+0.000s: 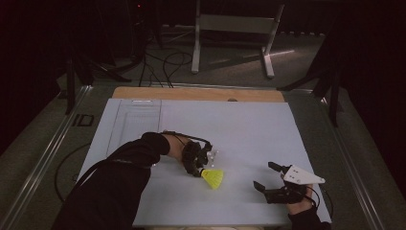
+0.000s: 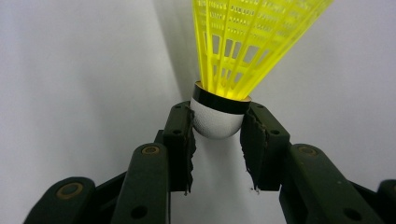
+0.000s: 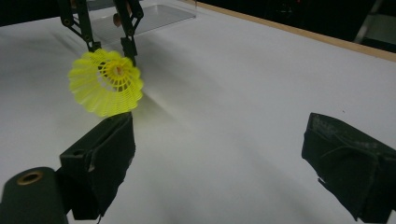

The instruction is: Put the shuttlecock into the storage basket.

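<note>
The yellow shuttlecock is gripped at its white cork by the left claw, just above the white table. The pick-up is judged as done; carrying or handing over is left. The right claw is kept wide open nearby, with nothing held.

A dimly lit recording lab or studio

A white board is laid over a wooden tabletop at the centre of the frame, lit against dark surroundings. Black cables are strewn over a grey carpeted floor at the upper middle, where a metal stand is seen, and dark tripod legs are placed at both sides.
</note>
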`<state>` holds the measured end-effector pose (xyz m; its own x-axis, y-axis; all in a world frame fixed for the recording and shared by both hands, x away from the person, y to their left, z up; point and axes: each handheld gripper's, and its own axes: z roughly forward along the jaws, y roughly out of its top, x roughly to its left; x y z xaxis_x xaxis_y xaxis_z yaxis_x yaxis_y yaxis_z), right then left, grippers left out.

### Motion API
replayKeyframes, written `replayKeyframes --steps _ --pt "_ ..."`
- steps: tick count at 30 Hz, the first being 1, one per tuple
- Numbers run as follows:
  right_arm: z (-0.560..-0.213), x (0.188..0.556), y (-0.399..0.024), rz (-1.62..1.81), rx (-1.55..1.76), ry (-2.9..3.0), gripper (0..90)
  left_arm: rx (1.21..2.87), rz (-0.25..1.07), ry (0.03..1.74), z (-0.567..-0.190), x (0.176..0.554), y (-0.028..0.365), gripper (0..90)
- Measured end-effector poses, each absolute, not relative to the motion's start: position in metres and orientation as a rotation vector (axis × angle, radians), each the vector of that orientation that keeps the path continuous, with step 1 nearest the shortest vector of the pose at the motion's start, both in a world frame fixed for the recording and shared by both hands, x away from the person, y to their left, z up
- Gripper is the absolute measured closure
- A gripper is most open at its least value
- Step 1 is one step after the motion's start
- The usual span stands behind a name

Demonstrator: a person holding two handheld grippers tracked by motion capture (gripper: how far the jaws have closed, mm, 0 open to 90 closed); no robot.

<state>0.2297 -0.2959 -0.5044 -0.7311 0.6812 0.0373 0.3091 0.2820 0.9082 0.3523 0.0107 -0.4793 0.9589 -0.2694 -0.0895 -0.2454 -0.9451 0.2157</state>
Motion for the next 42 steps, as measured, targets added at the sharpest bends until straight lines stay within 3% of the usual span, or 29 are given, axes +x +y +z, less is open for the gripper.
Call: replayKeyframes --steps 4,11,18,30,42 --pt "-0.505 0.23 -0.295 1.43 0.898 2.201 9.7 2.925 -0.15 -0.273 -0.475 0.354 0.016 65.9" --pt "-0.504 0.23 -0.295 1.43 0.895 2.199 9.8 2.964 -0.244 0.015 -0.473 0.361 0.017 65.9" --pt "-0.504 0.23 -0.296 1.428 0.9 2.198 9.8 2.922 -0.286 0.185 -0.465 0.366 0.019 66.0" --pt "-0.504 0.23 -0.295 1.423 0.896 2.198 9.8 2.933 -0.361 0.408 -0.462 0.362 0.024 65.9" --pt "-0.504 0.229 -0.296 1.423 0.898 2.193 9.8 2.836 -0.298 0.578 -0.448 0.352 0.042 66.0"
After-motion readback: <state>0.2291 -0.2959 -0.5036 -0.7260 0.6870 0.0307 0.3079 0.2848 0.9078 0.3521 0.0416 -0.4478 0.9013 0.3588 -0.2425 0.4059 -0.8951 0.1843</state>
